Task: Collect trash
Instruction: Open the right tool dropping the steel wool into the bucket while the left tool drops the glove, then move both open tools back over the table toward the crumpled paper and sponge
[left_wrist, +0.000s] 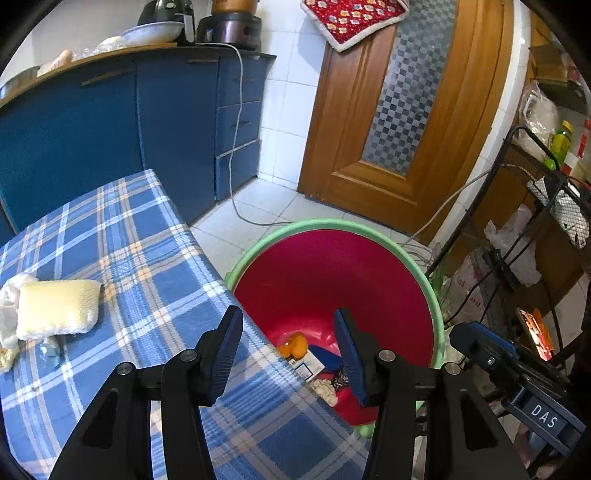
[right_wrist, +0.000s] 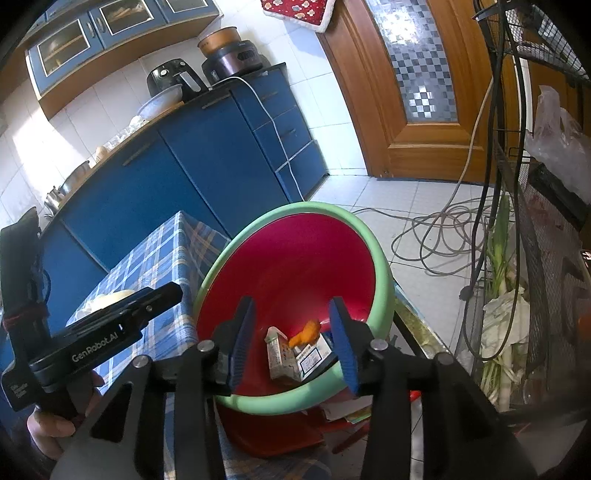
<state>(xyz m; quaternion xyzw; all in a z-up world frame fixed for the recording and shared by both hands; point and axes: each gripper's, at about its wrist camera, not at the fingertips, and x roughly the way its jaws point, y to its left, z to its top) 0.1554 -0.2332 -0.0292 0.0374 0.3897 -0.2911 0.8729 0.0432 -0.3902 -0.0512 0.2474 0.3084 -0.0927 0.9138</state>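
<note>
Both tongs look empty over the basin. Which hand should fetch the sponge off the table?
Left, probably. The left tongs are open at the table edge, nearer the sponge. The right tongs are open above the basin, farther off.

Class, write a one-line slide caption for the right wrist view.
Open right gripper poised over a green-rimmed red basin holding small cartons and orange peel.

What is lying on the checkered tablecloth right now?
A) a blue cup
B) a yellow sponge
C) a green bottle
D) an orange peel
B: the yellow sponge lies on the blue checkered tablecloth next to some crumpled white paper, while the orange peel is already down in the red basin.
</note>
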